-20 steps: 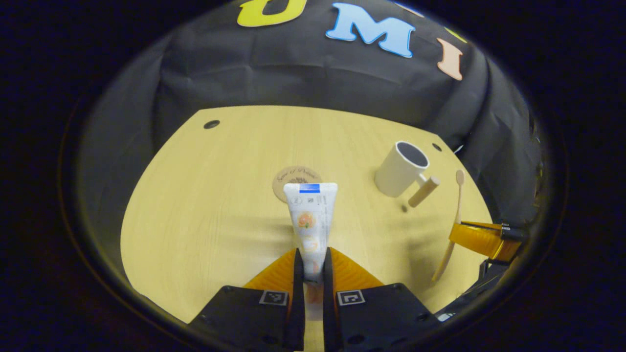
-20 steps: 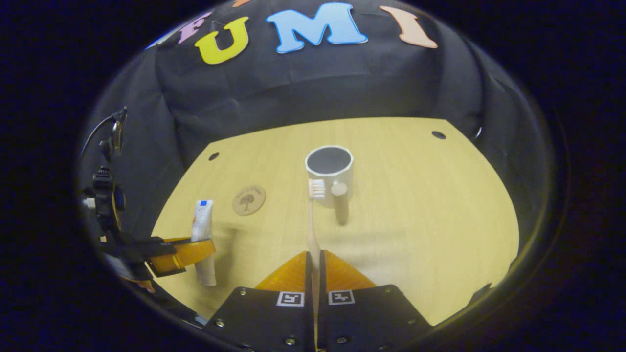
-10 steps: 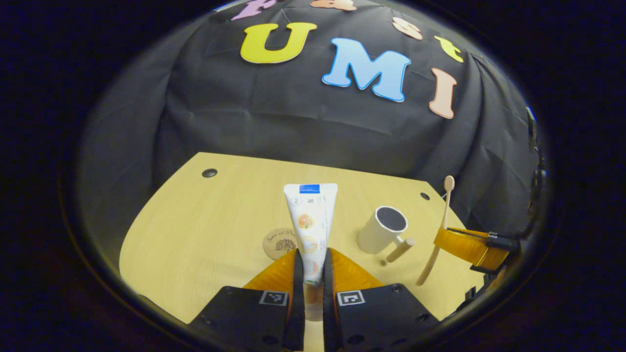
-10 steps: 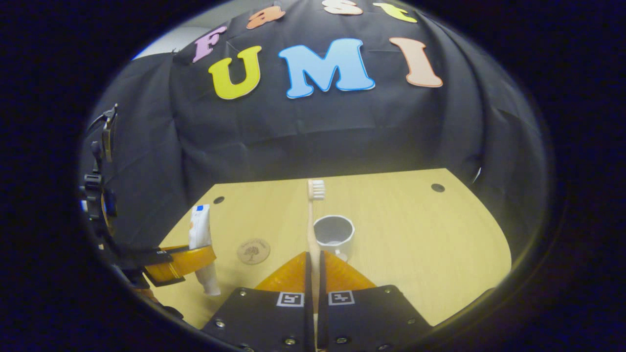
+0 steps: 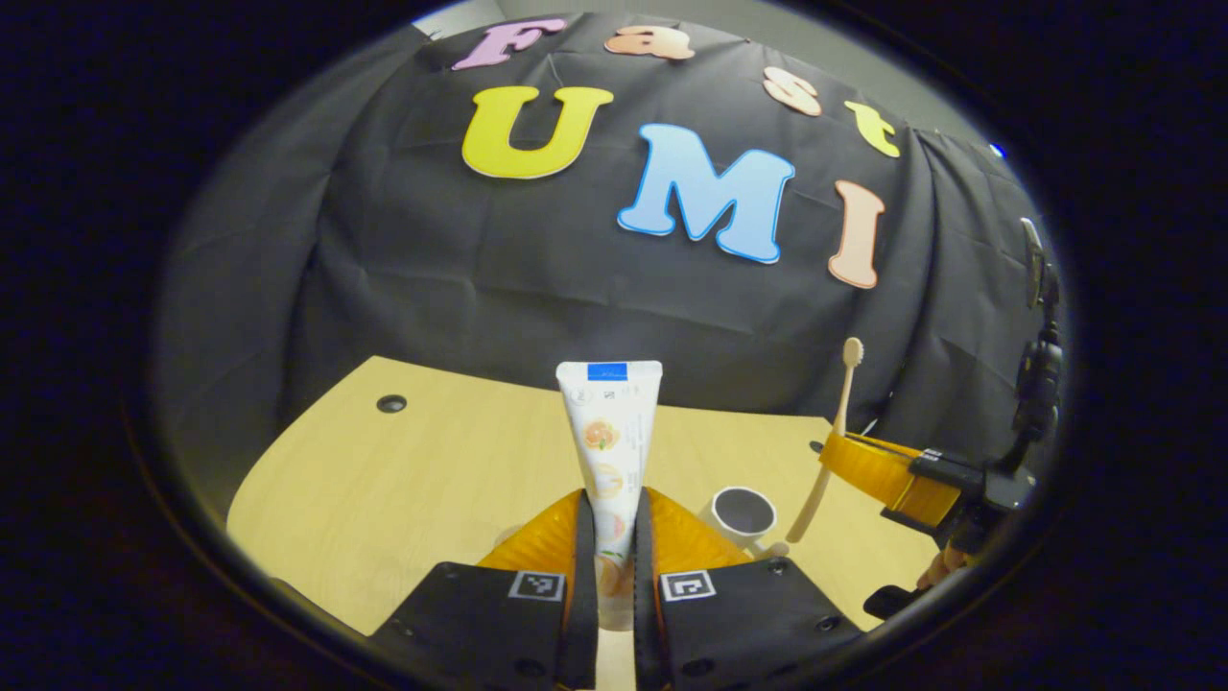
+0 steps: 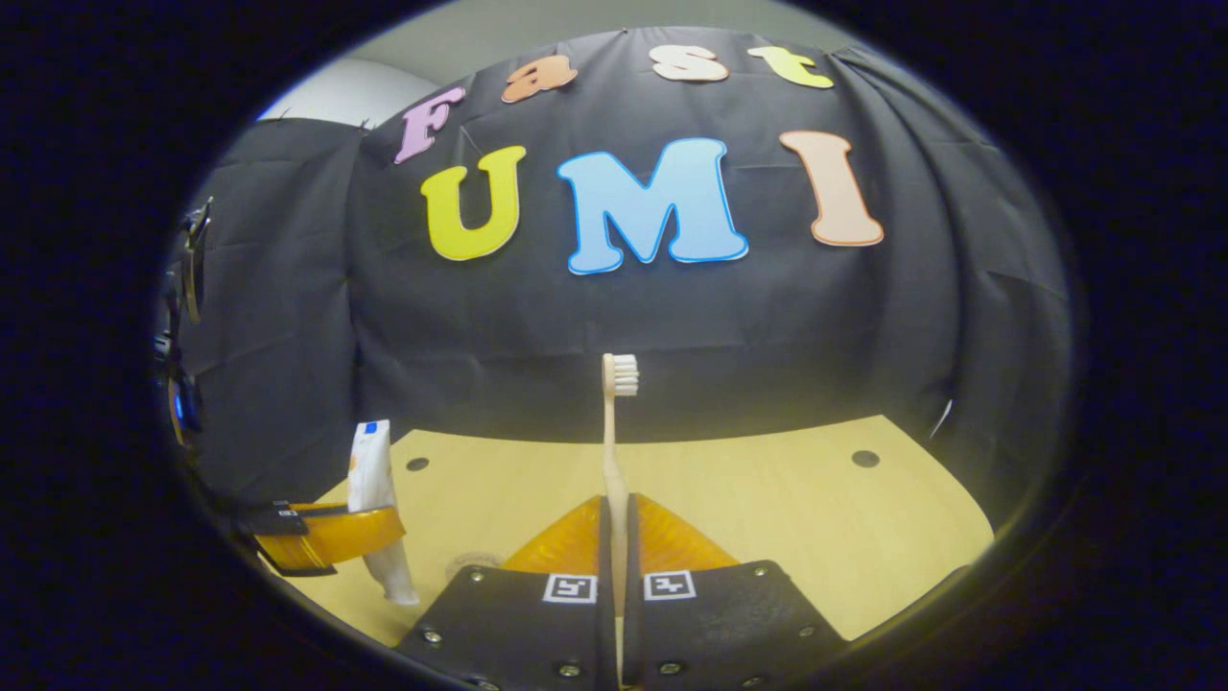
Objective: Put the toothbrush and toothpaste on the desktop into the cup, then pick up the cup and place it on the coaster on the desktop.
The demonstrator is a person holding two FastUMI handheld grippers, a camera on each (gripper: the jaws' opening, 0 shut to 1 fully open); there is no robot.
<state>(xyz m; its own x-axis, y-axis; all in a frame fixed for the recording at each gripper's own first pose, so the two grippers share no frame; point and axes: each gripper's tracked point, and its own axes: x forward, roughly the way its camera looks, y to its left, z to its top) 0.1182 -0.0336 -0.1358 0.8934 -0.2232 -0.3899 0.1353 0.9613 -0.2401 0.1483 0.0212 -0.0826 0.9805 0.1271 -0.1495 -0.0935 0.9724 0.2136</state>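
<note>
A white toothpaste tube (image 5: 610,437) with a blue band stands upright between the fingers of my left gripper (image 5: 611,523), which is shut on its lower end. A pale wooden toothbrush (image 6: 611,451), bristles up, is clamped by my right gripper (image 6: 614,523). The white cup (image 5: 739,512) sits on the desk just right of my left fingers, partly hidden by them. In the left gripper view the right gripper (image 5: 878,470) holds the toothbrush (image 5: 833,437) above and right of the cup. In the right gripper view the left gripper (image 6: 326,533) carries the tube (image 6: 370,480) at the left.
The light wooden desktop (image 5: 403,480) has small dark holes near its back corners (image 5: 390,403) (image 6: 865,459). The round coaster (image 6: 469,560) peeks out low, left of my right fingers. A hand (image 5: 935,574) shows under the right gripper.
Both grippers have risen and tilted up with the tube and the toothbrush still held. The desk, cup and coaster have slid down in both views, and more wall shows.
</note>
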